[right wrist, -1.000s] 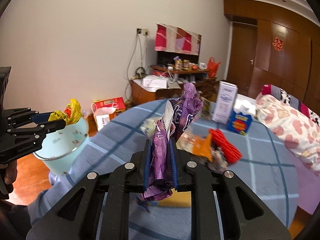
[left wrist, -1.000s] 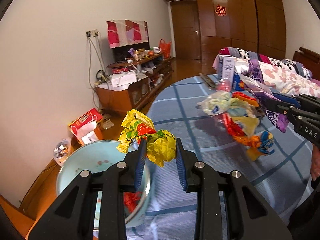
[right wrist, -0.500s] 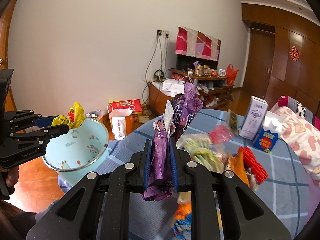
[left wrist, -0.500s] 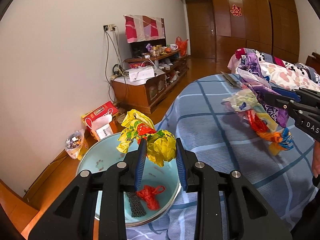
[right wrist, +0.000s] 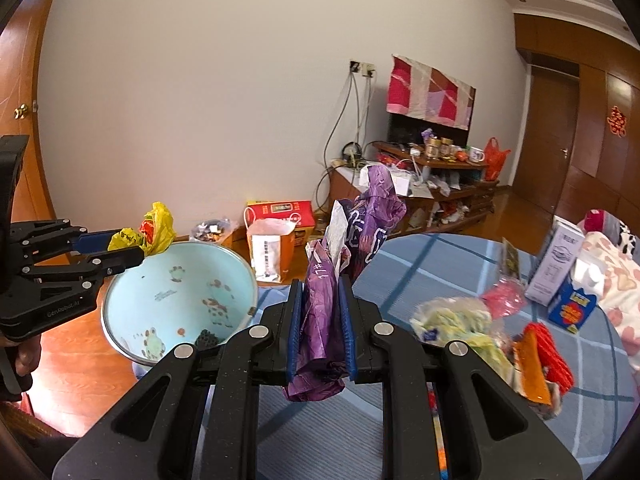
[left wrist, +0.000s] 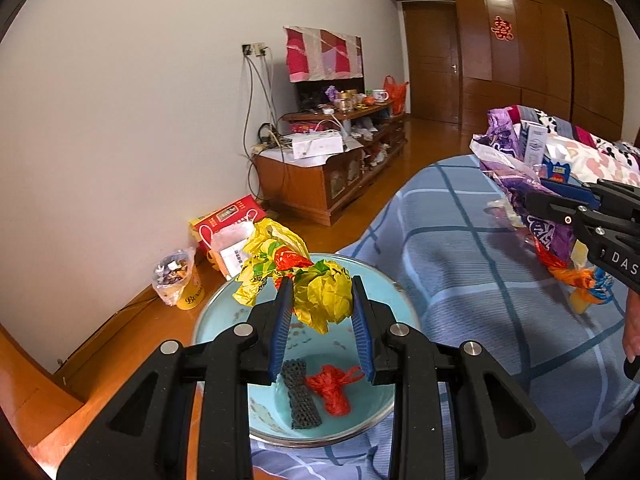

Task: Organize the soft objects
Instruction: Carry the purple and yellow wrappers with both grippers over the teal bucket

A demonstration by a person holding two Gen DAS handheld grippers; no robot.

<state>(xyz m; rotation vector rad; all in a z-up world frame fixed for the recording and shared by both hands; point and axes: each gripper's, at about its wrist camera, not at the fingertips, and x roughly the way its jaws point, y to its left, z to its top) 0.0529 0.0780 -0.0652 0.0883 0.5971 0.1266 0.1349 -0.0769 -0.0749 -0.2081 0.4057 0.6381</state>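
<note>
Gripping a crumpled yellow plastic bag (left wrist: 320, 300) between its blue pads, the left gripper (left wrist: 320, 320) hangs above a pale blue basin (left wrist: 224, 316), which sits at the near edge of a bed covered in a blue checked sheet (left wrist: 460, 272). Printed with red and green, the bag bulges out above and in front of the fingertips. Inside the basin lie a dark mesh piece (left wrist: 300, 396) and a knotted red bag (left wrist: 332, 392), side by side on the bottom.

On the floor left of the basin stand a bag of small bits (left wrist: 174, 276) and a red carton (left wrist: 226, 220) against the white wall, with a wooden TV cabinet (left wrist: 328, 184) farther back.

To the right, the right gripper (right wrist: 320, 332) is clamped on a purple plastic bag (right wrist: 320, 320), whose crumpled top rises well above the pads while a short tail hangs below them. In the left wrist view this gripper and its purple load are held over the sheet, well apart from the basin. Beyond it, on the sheet, a loose pile of coloured bags (right wrist: 480, 328) lies, slightly blurred, and a white carton (right wrist: 554, 264) and a small blue box (right wrist: 572, 308) stand near a floral quilt (right wrist: 616, 264).
</note>
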